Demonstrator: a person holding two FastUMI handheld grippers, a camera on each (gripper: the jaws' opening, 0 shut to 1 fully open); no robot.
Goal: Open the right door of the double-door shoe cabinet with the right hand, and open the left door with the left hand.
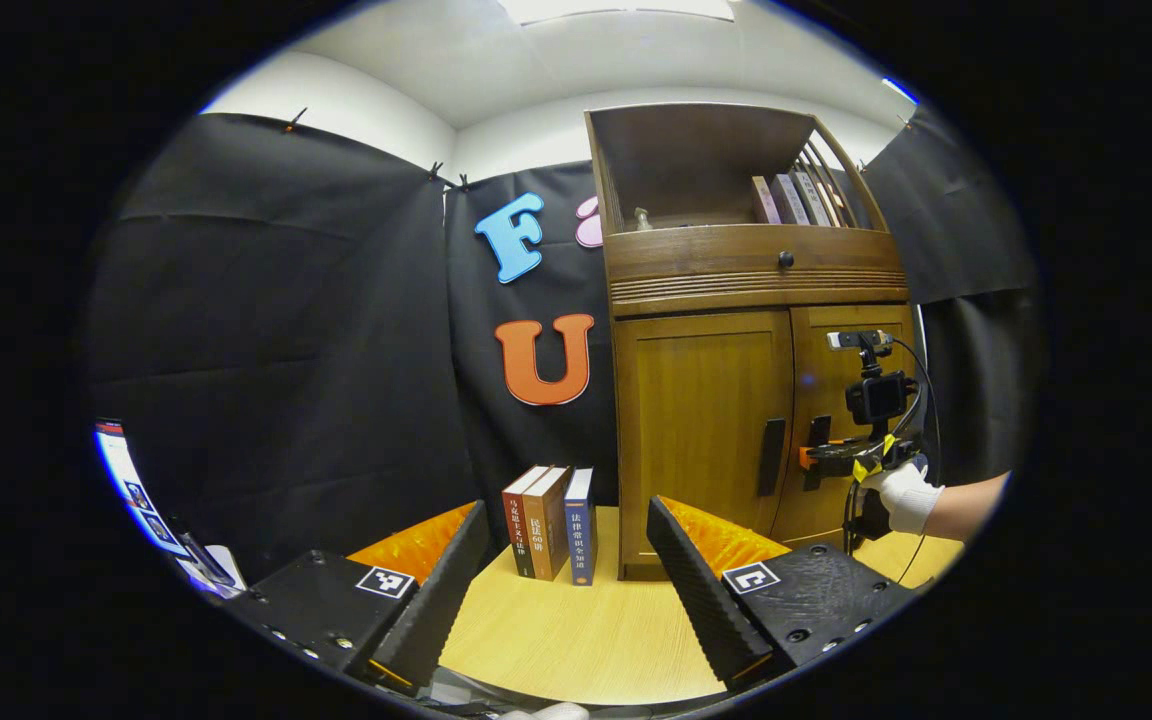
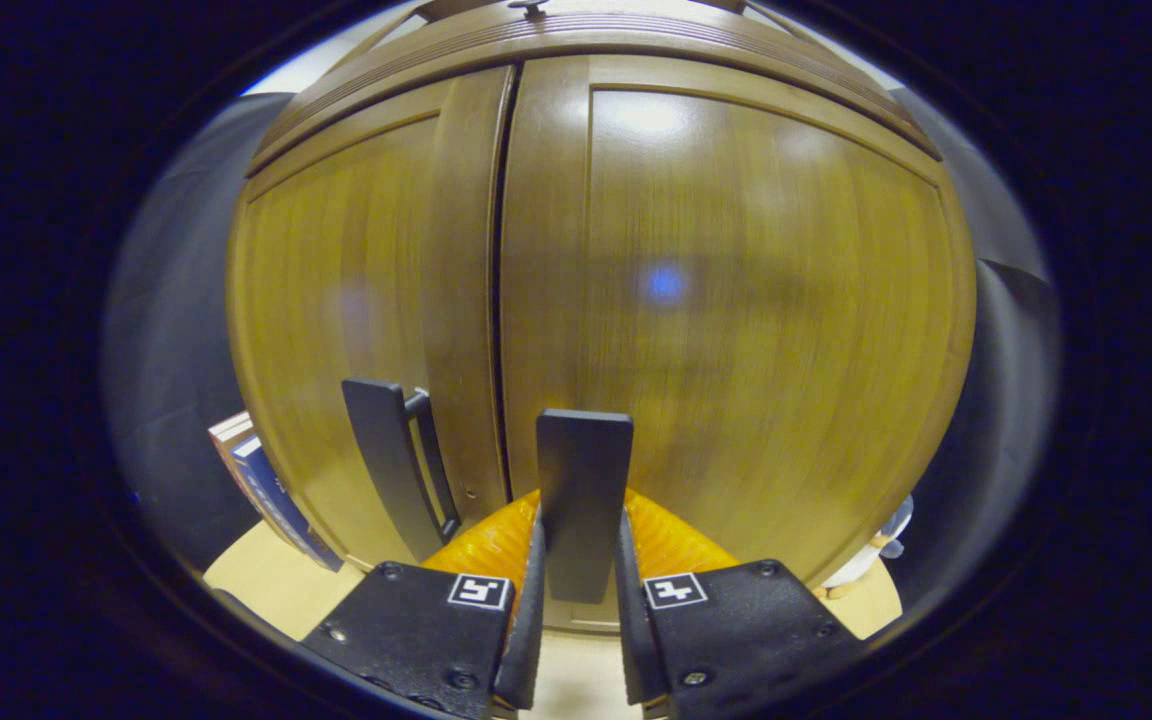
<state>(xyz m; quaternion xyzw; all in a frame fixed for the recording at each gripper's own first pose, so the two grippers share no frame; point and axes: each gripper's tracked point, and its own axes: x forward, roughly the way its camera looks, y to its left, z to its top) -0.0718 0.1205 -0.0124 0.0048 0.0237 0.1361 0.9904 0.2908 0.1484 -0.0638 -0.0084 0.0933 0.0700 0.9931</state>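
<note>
Books (image 1: 548,522) just beside cabinet (image 1: 701,420).

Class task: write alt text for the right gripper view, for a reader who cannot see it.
The right gripper is shut on the right door handle of a wooden shoe cabinet, both doors closed. The left door handle stands free beside it.

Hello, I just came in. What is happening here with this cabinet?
A person is working a wooden cabinet with a tool in each hand. The right tool is shut on the right door's handle, held by a gloved hand. Both doors look closed, with the seam between them narrow. The left tool is open and hangs back over the table, apart from the left handle. Three books stand beside the cabinet.
</note>
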